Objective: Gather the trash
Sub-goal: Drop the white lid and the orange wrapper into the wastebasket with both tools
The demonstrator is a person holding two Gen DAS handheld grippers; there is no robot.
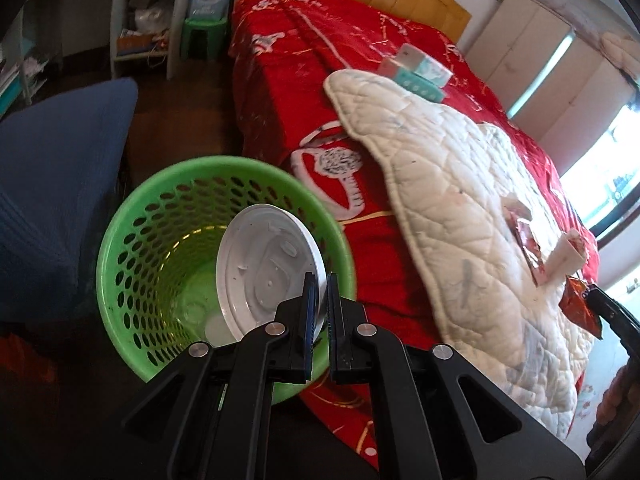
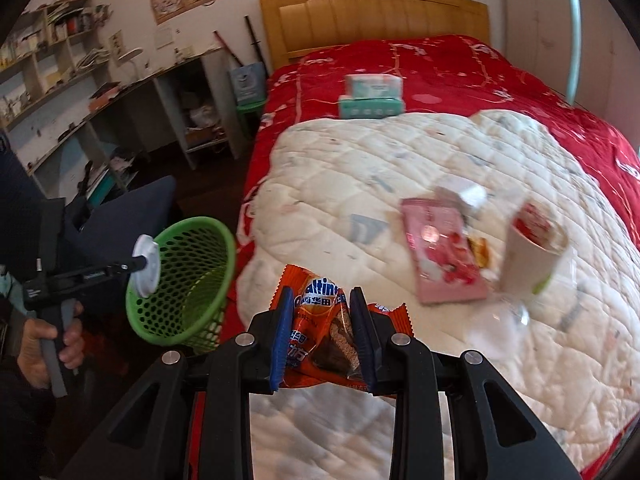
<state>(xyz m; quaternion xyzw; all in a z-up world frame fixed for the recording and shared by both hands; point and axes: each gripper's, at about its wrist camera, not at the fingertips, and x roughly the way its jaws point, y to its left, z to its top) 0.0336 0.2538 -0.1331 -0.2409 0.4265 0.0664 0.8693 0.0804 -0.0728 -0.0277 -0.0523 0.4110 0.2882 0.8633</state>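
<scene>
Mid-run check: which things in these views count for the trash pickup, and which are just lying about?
Job:
left gripper shut on white lid
green basket
right gripper shut on orange wrapper
pink packet
paper cup

Bystanders:
tissue boxes
white quilt

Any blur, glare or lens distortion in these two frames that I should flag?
Left wrist view: blown-out window at right; white lid in the left gripper sharp, green basket rim slightly smeared. Right wrist view: paper cup and pink packet motion-blurred, orange wrapper in the right gripper crisp. Both views: fisheye bending, dark corners.
</scene>
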